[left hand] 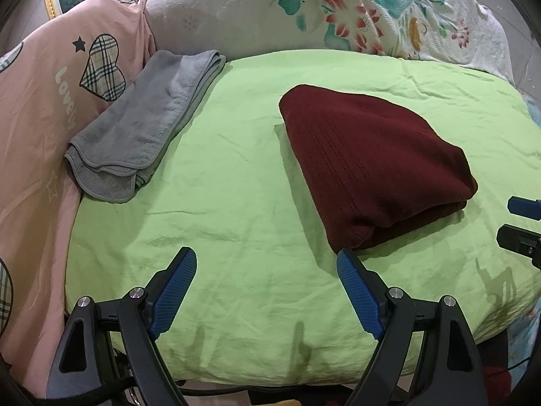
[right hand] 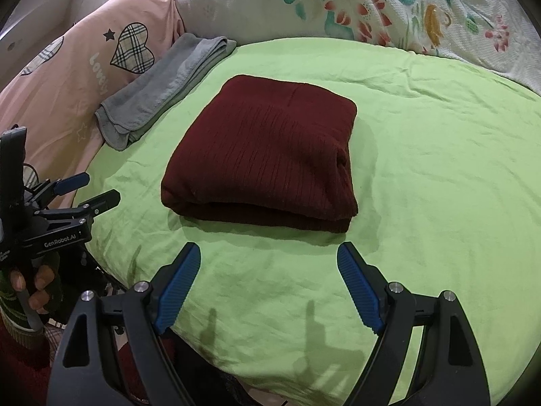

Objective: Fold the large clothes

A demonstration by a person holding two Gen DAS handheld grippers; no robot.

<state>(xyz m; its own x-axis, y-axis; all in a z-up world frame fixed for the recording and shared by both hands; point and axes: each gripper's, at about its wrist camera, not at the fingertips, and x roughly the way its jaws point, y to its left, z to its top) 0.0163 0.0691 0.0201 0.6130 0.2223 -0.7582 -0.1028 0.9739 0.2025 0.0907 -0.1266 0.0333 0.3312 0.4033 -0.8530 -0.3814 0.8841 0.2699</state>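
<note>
A dark red knitted garment (right hand: 267, 159) lies folded into a thick rectangle on the light green sheet (right hand: 422, 186); in the left wrist view the same garment (left hand: 372, 165) lies right of centre. My right gripper (right hand: 268, 257) stands open just in front of the bundle's near edge, with nothing between its fingers. My left gripper (left hand: 267, 260) is open too, over bare green sheet to the left of the bundle's near corner. From the right wrist view, the left gripper (right hand: 94, 189) shows at the left edge, held by a hand (right hand: 37, 287).
A folded grey towel (left hand: 142, 125) lies at the sheet's left edge, against a pink cover with plaid hearts (left hand: 50, 77). A floral quilt (right hand: 389, 10) is piled along the back. The green sheet's front edge drops off just below both grippers.
</note>
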